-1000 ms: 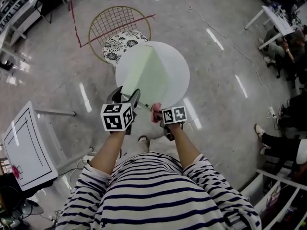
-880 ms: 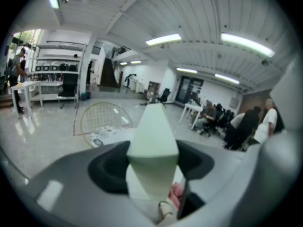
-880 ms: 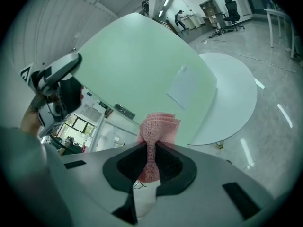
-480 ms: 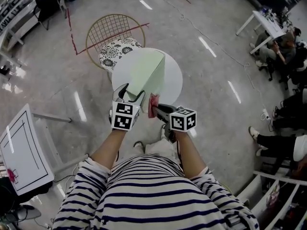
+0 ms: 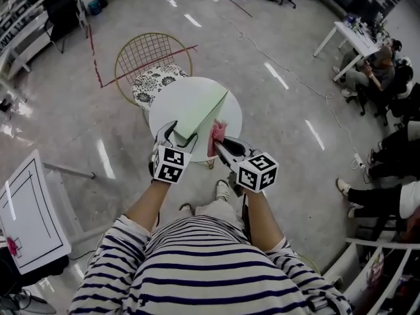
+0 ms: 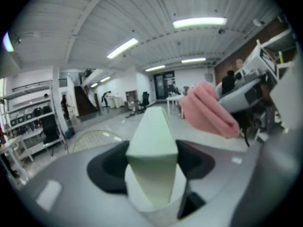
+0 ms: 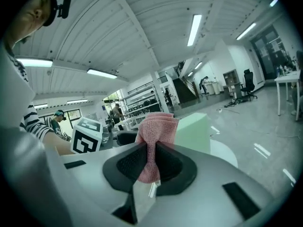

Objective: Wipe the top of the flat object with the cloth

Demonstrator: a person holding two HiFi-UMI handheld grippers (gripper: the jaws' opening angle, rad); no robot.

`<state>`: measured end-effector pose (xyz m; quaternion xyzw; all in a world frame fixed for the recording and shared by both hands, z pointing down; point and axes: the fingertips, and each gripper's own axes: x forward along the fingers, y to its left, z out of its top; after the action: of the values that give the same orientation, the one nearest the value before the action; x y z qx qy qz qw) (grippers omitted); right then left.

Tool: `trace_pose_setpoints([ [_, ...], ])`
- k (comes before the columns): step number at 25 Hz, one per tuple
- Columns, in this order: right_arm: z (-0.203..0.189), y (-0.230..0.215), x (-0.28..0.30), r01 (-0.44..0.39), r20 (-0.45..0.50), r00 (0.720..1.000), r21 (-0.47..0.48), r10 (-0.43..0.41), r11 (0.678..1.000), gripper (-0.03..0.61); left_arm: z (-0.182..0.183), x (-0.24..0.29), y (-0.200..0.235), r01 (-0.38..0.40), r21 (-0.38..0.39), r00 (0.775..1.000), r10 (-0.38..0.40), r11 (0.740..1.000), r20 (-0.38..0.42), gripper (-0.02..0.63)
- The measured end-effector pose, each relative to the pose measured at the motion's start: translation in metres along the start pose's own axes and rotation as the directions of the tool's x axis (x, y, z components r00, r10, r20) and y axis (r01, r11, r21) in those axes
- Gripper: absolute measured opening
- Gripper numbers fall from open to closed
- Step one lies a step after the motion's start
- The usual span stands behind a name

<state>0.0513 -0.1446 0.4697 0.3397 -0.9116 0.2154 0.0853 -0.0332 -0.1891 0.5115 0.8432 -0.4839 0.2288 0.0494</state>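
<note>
A pale green flat board (image 5: 199,112) stands tilted up on edge over the round white table (image 5: 162,115). My left gripper (image 5: 178,132) is shut on its near end; in the left gripper view the board (image 6: 150,143) fills the gap between the dark pads. My right gripper (image 5: 218,143) is shut on a pink cloth (image 5: 216,132), which it holds against the board's right side. In the right gripper view the cloth (image 7: 153,135) sticks up from the jaws, with the board (image 7: 195,130) just behind it. The cloth (image 6: 208,110) also shows at the upper right of the left gripper view.
A wire chair with a patterned cushion (image 5: 153,76) stands behind the table. A white desk (image 5: 26,212) is at the left. People sit at a desk (image 5: 357,35) at the far right. Glossy floor surrounds the table.
The board has been tipped from lying fairly flat to standing on edge. My right gripper has brought the cloth forward and up against the board's right side.
</note>
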Motion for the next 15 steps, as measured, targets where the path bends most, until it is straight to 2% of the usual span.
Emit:
trace_pose_setpoints([
  [4,0.013,0.008,-0.004,-0.006,0.036,0.999,-0.045,0.008,0.999,0.049,0.002,-0.001,-0.004,0.001,0.062,1.000,-0.002,0.998,0.025,0.330],
  [10,0.029,0.022,-0.010,-0.004,0.092,0.996,-0.109,0.014,0.994,0.049,0.016,-0.017,-0.003,-0.002,0.061,0.997,-0.003,0.998,0.083,0.349],
  [12,0.034,0.028,-0.012,-0.004,0.107,0.994,-0.146,0.020,0.989,0.049,0.019,-0.028,-0.001,-0.001,0.020,0.994,-0.001,1.000,0.109,0.348],
  [15,0.038,0.039,-0.014,-0.005,0.120,0.992,-0.202,0.029,0.979,0.049,0.025,-0.047,0.005,0.028,-0.108,0.985,-0.009,0.994,0.173,0.344],
])
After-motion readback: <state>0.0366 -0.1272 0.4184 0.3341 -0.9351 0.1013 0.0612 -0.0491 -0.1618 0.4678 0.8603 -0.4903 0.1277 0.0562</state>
